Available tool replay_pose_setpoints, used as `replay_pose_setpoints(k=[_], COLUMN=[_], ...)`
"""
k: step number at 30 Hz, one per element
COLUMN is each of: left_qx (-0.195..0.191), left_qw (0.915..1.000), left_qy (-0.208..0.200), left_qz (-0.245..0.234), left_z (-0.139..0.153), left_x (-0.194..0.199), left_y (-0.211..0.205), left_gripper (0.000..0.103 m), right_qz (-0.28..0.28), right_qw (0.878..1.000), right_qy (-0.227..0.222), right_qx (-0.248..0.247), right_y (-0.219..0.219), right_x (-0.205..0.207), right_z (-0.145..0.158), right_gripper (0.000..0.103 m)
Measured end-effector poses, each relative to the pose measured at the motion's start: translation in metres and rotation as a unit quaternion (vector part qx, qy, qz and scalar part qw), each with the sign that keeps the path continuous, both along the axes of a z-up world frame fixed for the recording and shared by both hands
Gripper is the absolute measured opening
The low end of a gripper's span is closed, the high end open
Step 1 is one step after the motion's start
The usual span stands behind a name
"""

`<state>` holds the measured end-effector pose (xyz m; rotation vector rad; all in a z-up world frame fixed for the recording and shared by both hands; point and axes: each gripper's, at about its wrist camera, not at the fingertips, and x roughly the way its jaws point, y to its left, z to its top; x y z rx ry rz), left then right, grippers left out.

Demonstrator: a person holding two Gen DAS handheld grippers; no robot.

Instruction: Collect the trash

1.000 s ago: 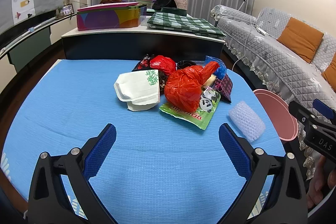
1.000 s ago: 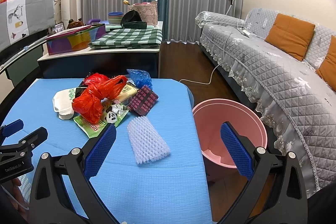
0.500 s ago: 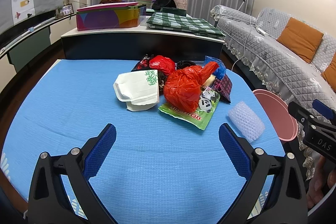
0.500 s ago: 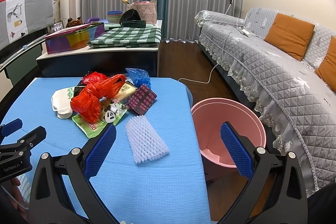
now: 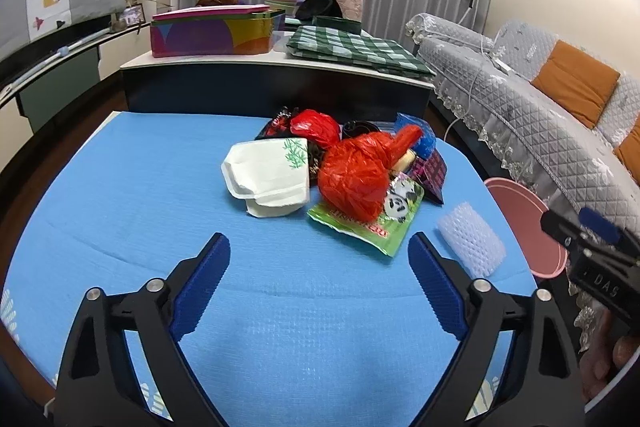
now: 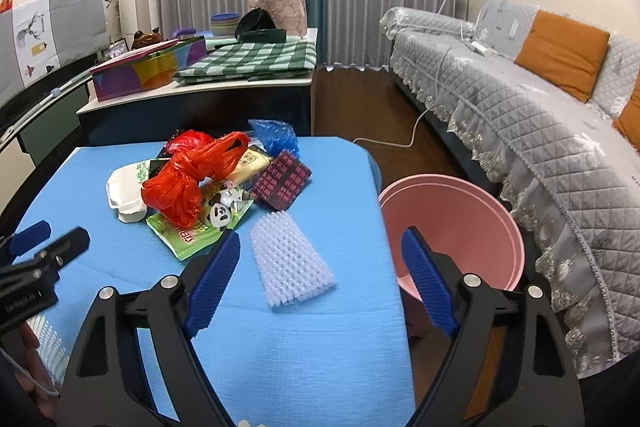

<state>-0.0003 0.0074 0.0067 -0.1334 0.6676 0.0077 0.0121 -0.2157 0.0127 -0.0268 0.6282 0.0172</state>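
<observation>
A pile of trash lies on the blue table: a red plastic bag, a white paper box, a green snack wrapper, a dark patterned packet and a blue bag. A white foam net sleeve lies apart, near the table's right edge; it also shows in the left wrist view. A pink bin stands on the floor right of the table. My left gripper is open and empty, short of the pile. My right gripper is open and empty, around the foam sleeve's near end.
A dark counter behind the table carries a colourful box and a green checked cloth. A grey quilted sofa with orange cushions runs along the right. A white cable lies on the wooden floor.
My right gripper has moved forward and slightly left, closer to the foam sleeve. The left gripper has barely moved.
</observation>
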Motion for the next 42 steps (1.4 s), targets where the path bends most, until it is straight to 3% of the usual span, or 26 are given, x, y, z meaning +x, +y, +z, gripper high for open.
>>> replay_pose_setpoints(k=[10, 16, 27, 36, 42], left_qx=[-0.013, -0.008, -0.009, -0.029, -0.034], left_qw=[0.9998, 0.9992, 0.9963, 0.9923, 0.9916], left_qy=[-0.003, 0.006, 0.056, 0.095, 0.096], left_qz=[0.016, 0.038, 0.065, 0.075, 0.079], left_z=[0.004, -0.004, -0.042, -0.067, -0.069], left_x=[0.022, 0.042, 0.091, 0.126, 0.133], left_y=[0.017, 0.027, 0.042, 0.049, 0.050], left_gripper=[0.075, 0.075, 0.093, 0.095, 0.095], right_qz=[0.009, 0.014, 0.025, 0.031, 0.038], right_qw=[0.999, 0.998, 0.994, 0.991, 0.991], right_qy=[0.032, 0.060, 0.103, 0.124, 0.129], right_qx=[0.013, 0.022, 0.031, 0.031, 0.029], right_y=[0.000, 0.003, 0.008, 0.007, 0.009], right_x=[0.027, 0.046, 0.071, 0.083, 0.086], right_z=[-0.019, -0.036, -0.063, -0.074, -0.077], right_gripper=[0.077, 0.077, 0.079, 0.079, 0.077])
